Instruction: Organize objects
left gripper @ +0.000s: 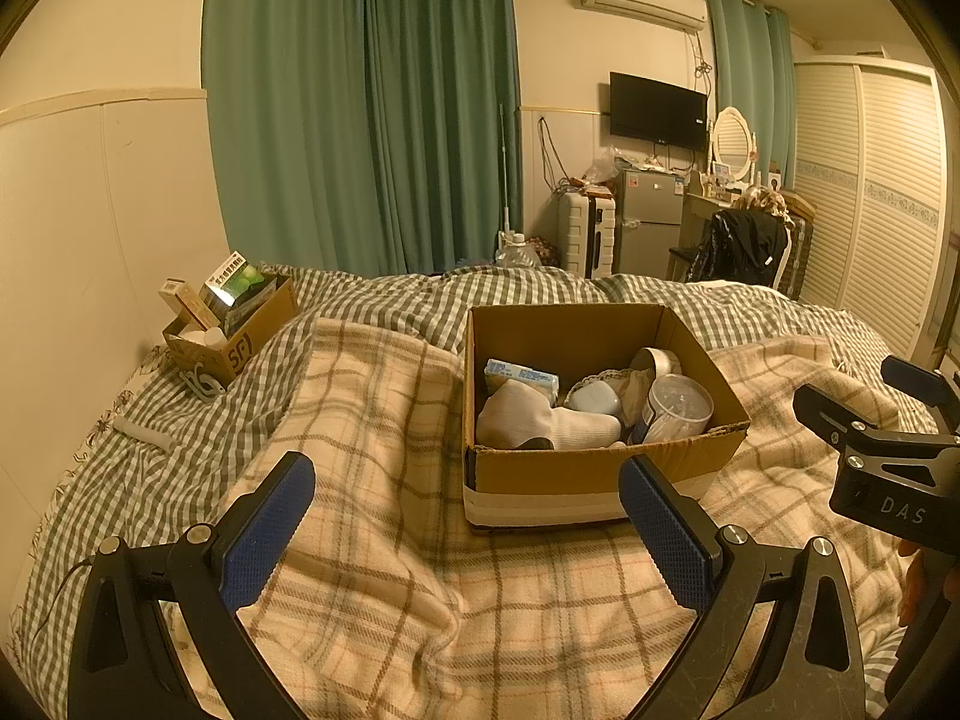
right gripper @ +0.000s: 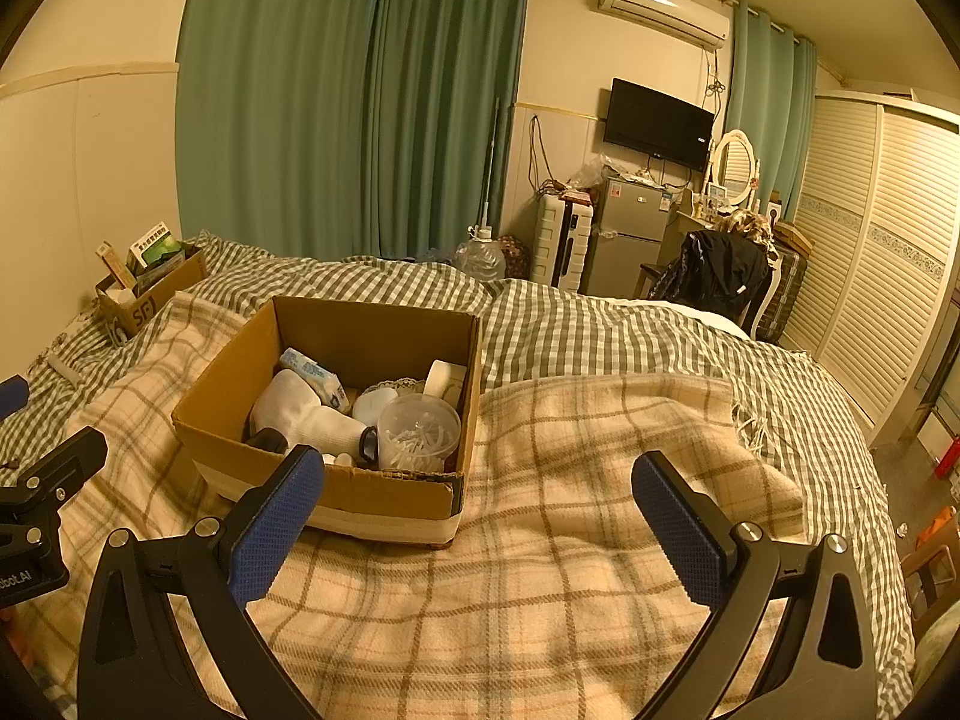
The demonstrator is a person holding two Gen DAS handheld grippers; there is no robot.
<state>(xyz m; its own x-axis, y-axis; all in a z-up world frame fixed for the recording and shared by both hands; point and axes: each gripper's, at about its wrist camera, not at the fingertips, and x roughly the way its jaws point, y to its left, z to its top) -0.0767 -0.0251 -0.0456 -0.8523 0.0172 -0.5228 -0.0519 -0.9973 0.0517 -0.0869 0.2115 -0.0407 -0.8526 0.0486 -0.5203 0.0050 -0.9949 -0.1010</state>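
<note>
An open cardboard box [left gripper: 600,474] [right gripper: 372,498] sits on the plaid blanket, holding white socks [left gripper: 540,420] [right gripper: 306,414], a blue tissue pack [left gripper: 519,377] [right gripper: 312,372], a clear round tub [left gripper: 678,408] [right gripper: 420,432] and a white jar [right gripper: 443,378]. My left gripper [left gripper: 462,510] hovers open just in front of the box with nothing between its fingers. My right gripper [right gripper: 480,510] is open too, at the box's near right corner, empty. A smaller box [left gripper: 234,336] [right gripper: 144,300] with medicine cartons stands far left by the wall.
The plaid blanket [left gripper: 390,600] [right gripper: 570,570] lies rumpled over a green checked bedspread [left gripper: 150,450] [right gripper: 600,330]. A small white tube [left gripper: 144,435] lies on the bedspread at left. Beyond the bed are a fridge [right gripper: 624,240], suitcase [right gripper: 561,240], chair [right gripper: 714,276] and wardrobe [right gripper: 882,240].
</note>
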